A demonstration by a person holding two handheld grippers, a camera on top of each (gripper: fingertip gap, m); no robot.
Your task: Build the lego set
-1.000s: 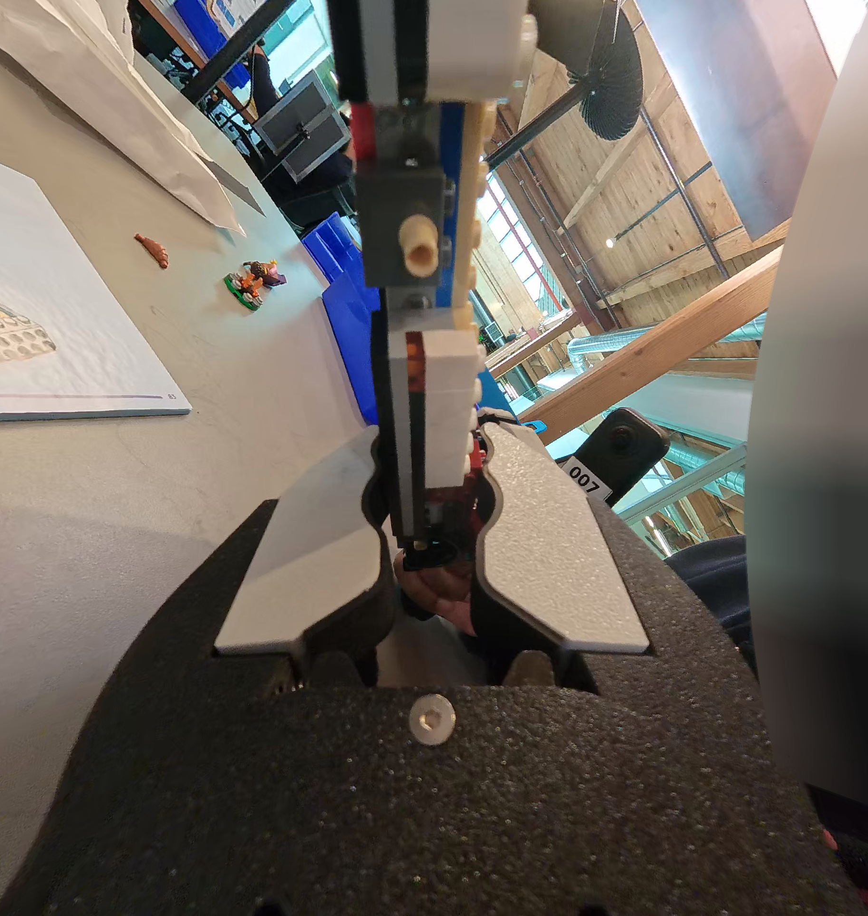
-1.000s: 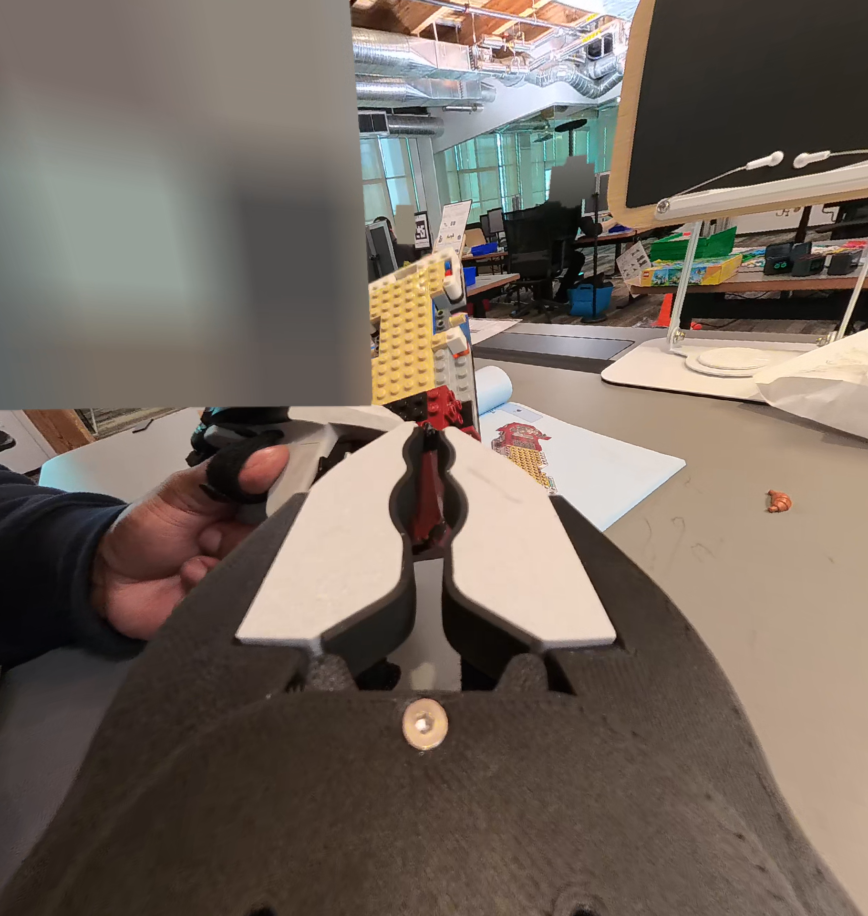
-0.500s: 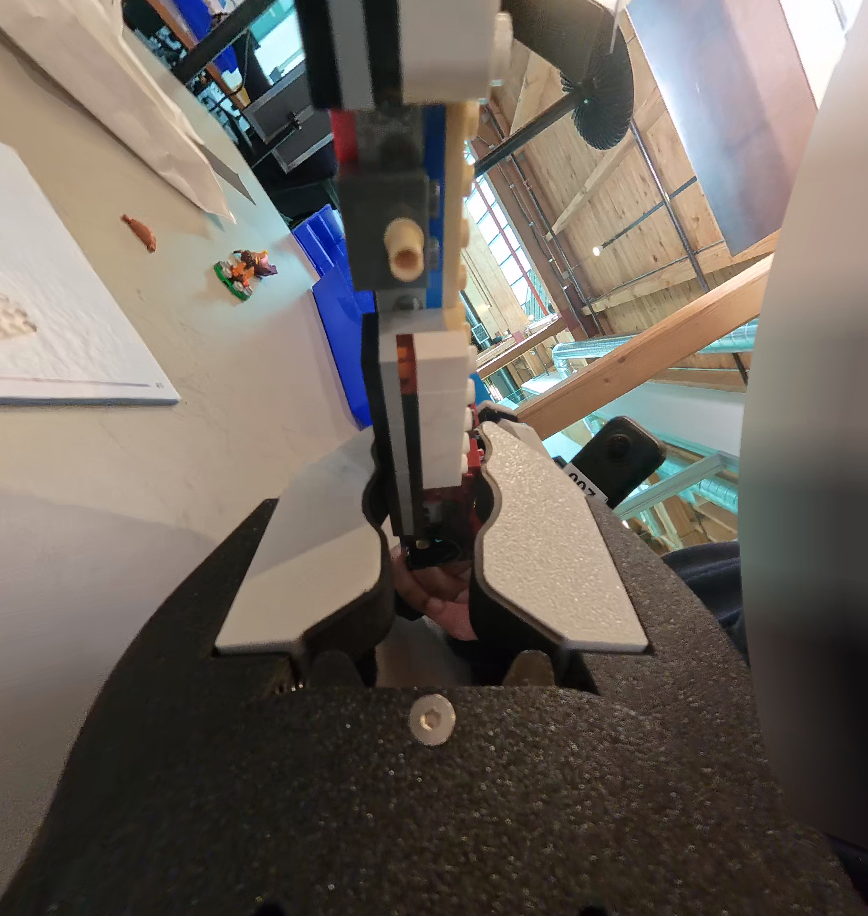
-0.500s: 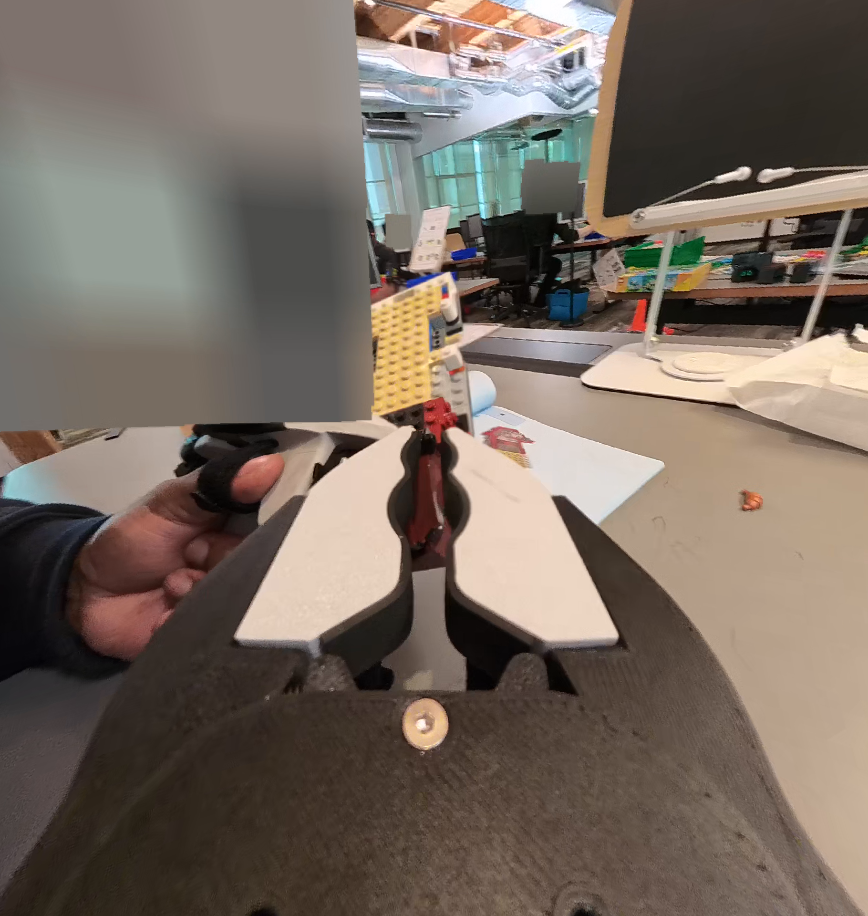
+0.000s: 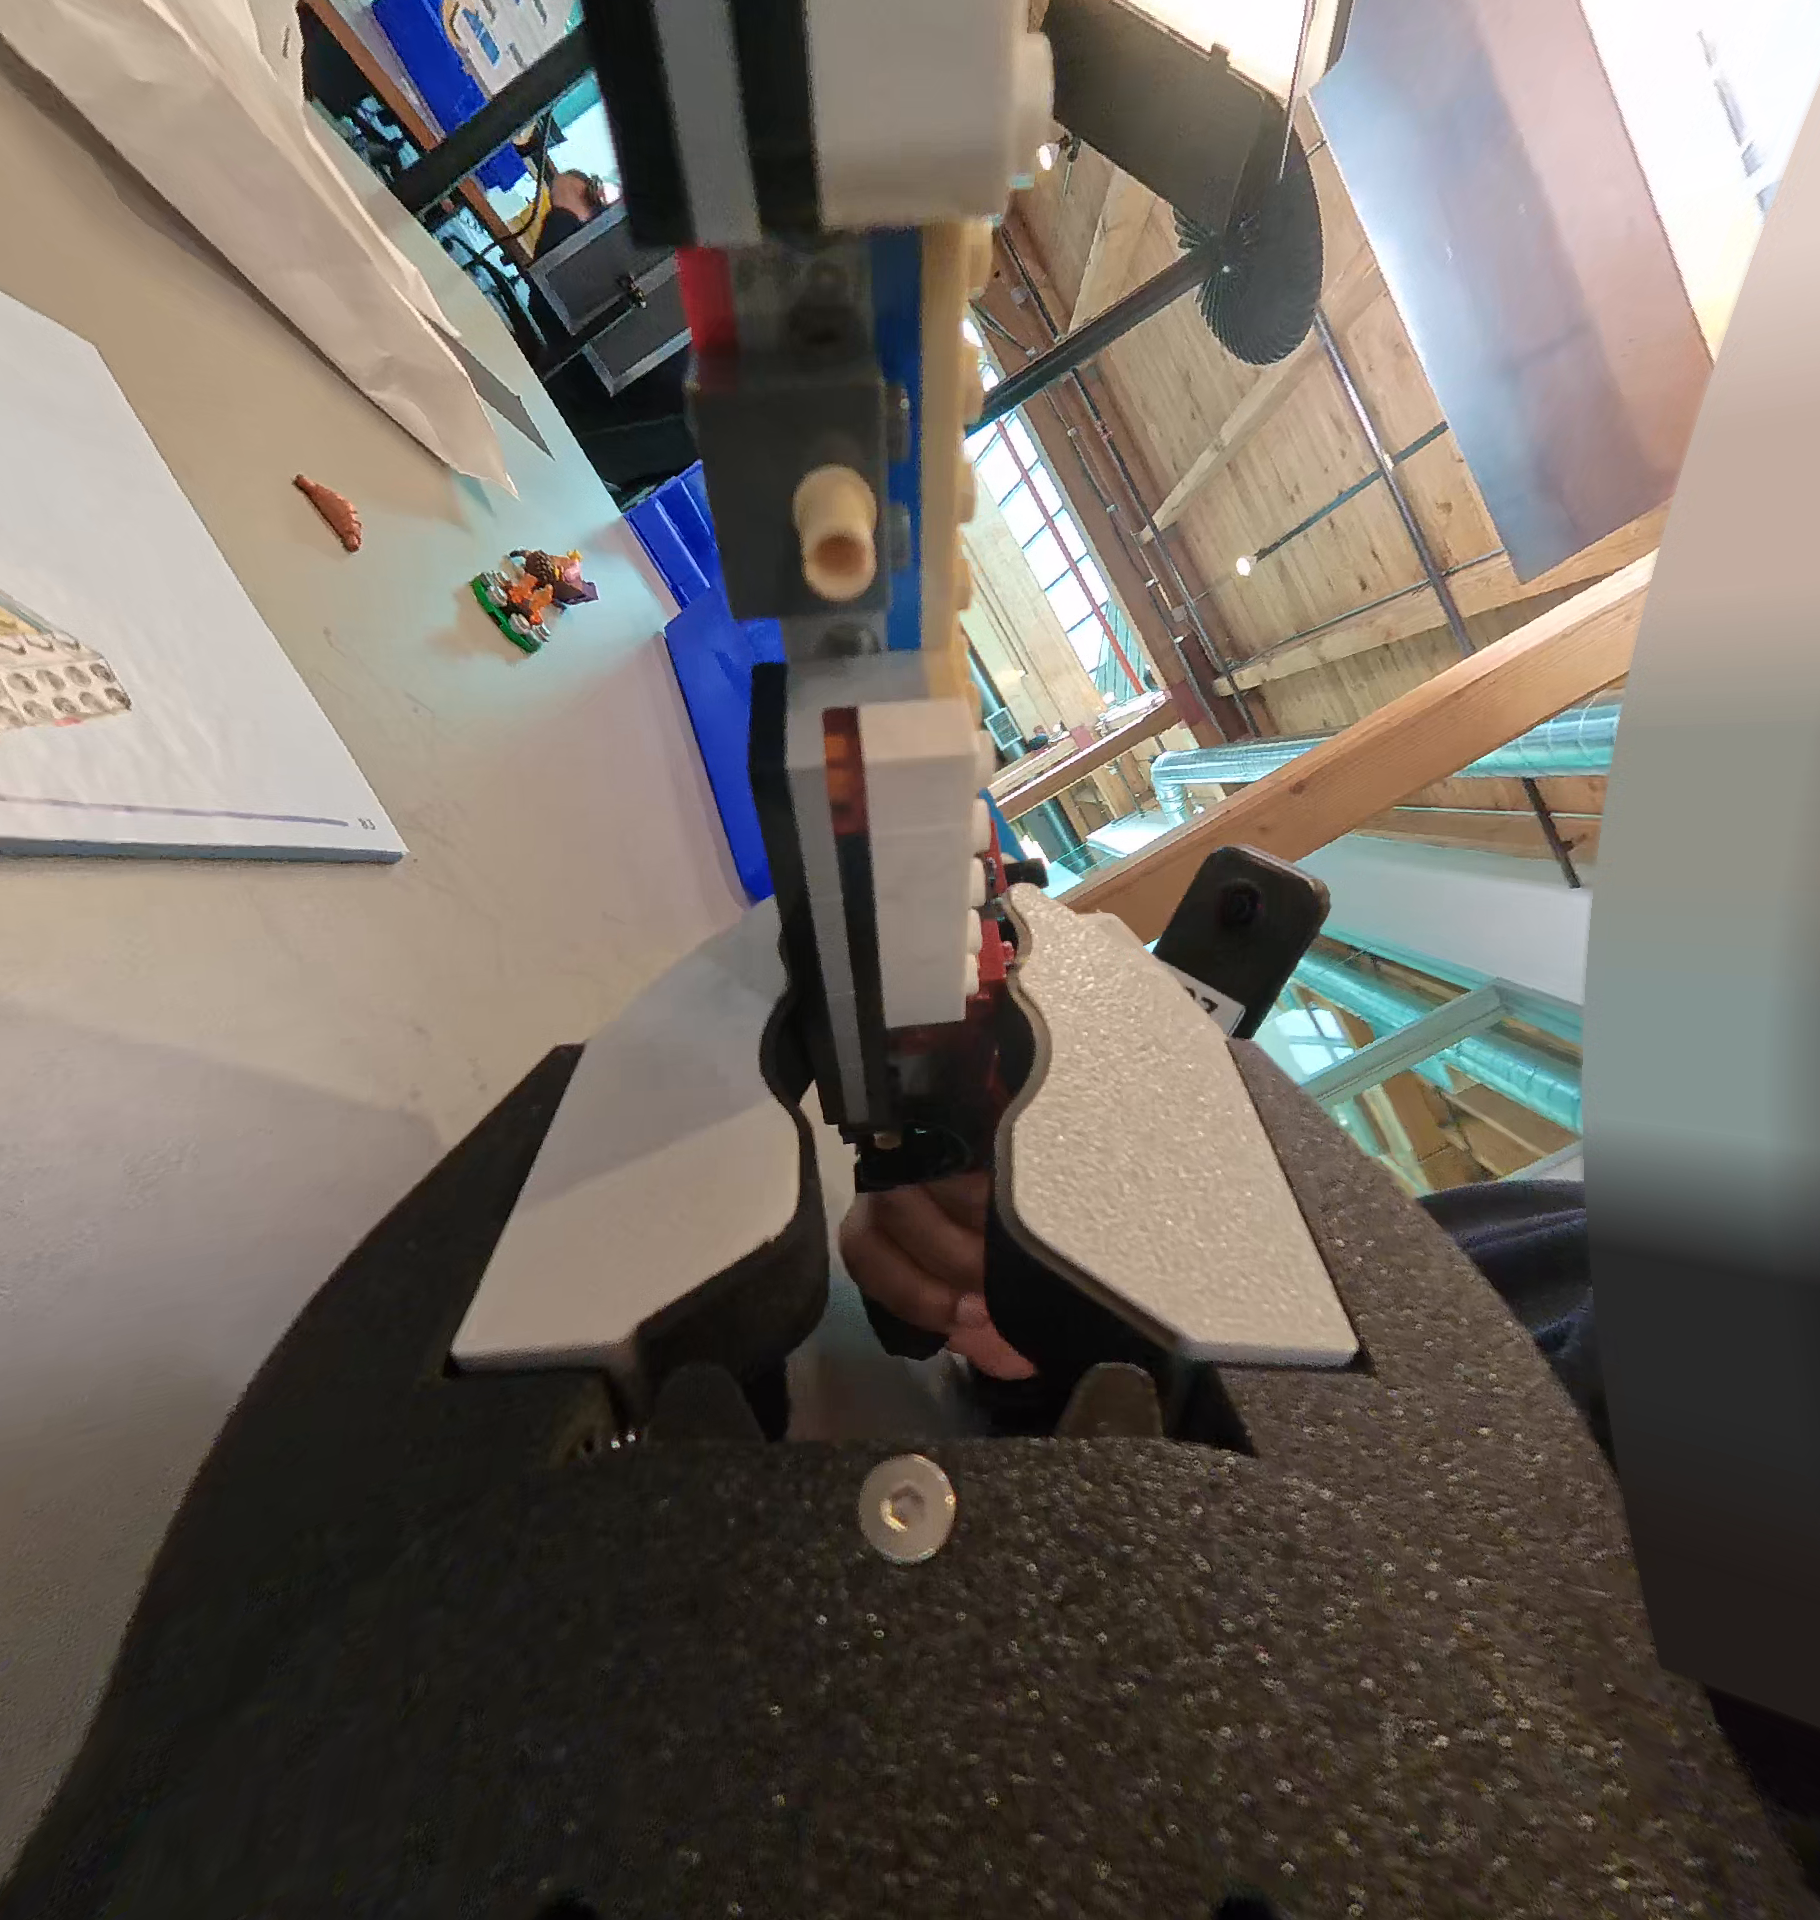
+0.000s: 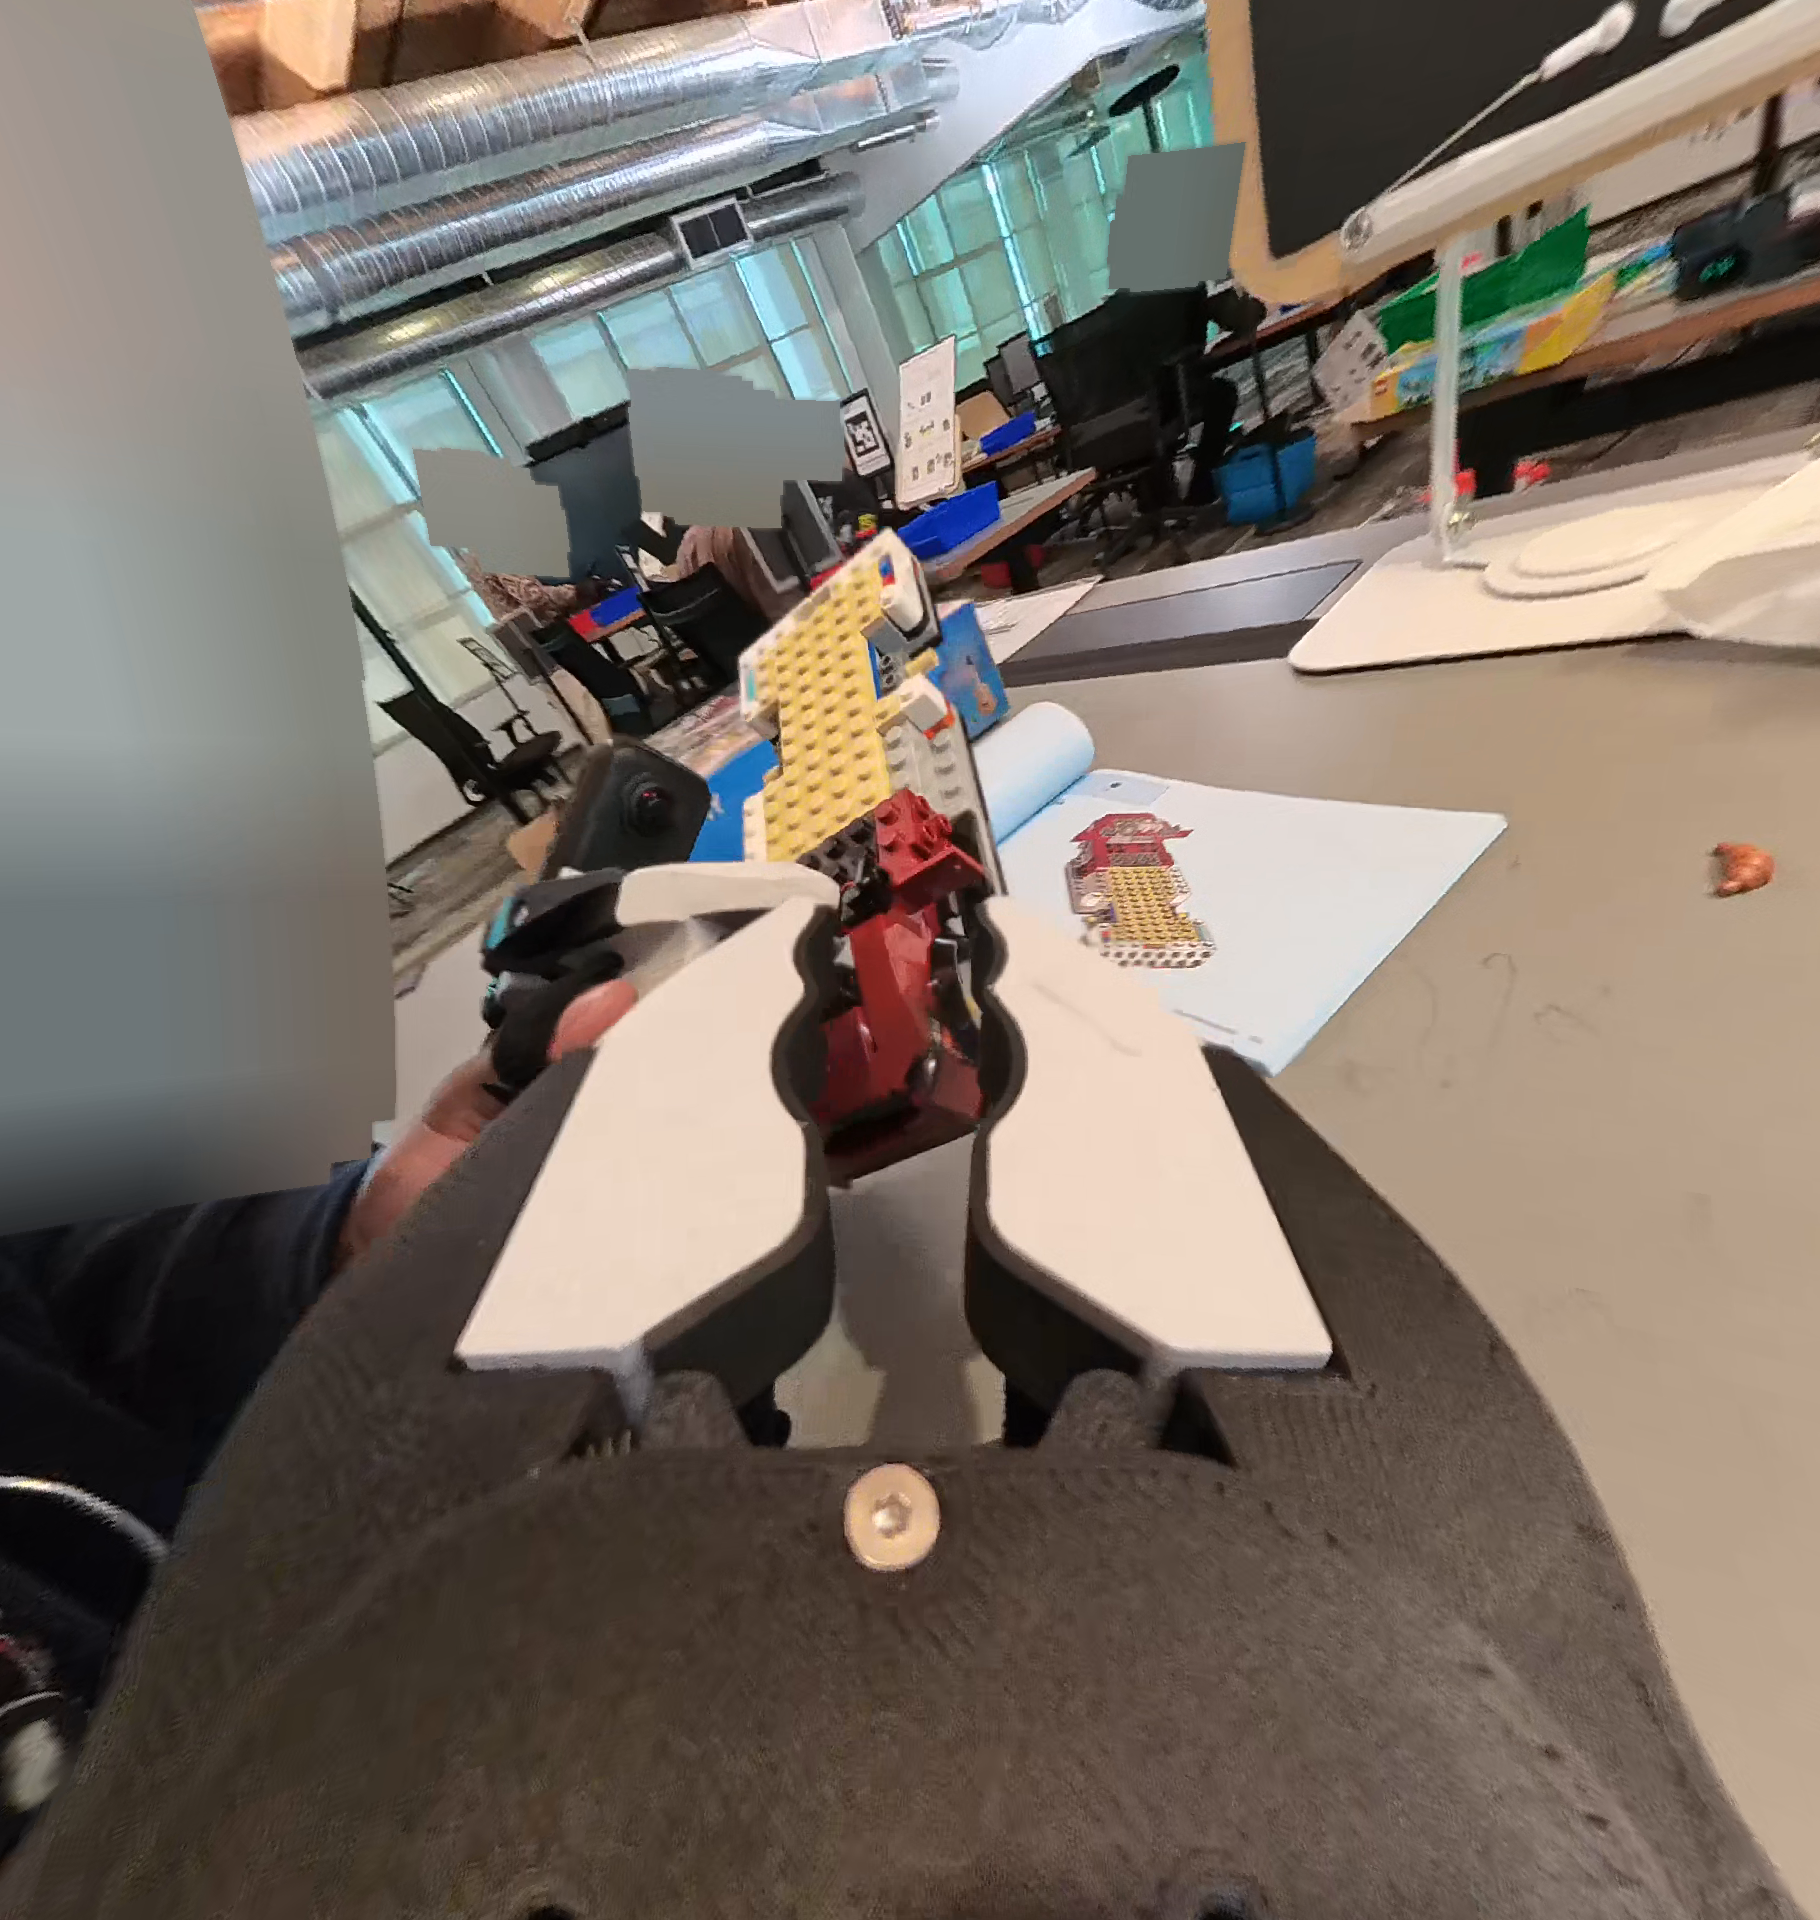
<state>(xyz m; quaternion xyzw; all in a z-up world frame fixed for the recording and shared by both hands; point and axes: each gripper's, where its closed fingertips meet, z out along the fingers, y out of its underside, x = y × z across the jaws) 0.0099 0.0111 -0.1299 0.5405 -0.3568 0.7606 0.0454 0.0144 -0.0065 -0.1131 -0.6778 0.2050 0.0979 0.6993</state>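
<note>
Left gripper (image 5: 890, 997) pinches the multicoloured plastic brick model (image 5: 864, 582); right gripper's (image 6: 901, 971) spread around its dark-red end (image 6: 890, 1039), which might snag.

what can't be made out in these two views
- Left wrist view: the brick model's top runs off the upper edge; its lower end is hidden between the left claw's fingers.
- Left wrist view: the hand shows only through the gap behind the model.
- Right wrist view: whether the right claw's pads touch the dark red part is unclear.
- Both views: the brown bit is too small to identify.
</note>
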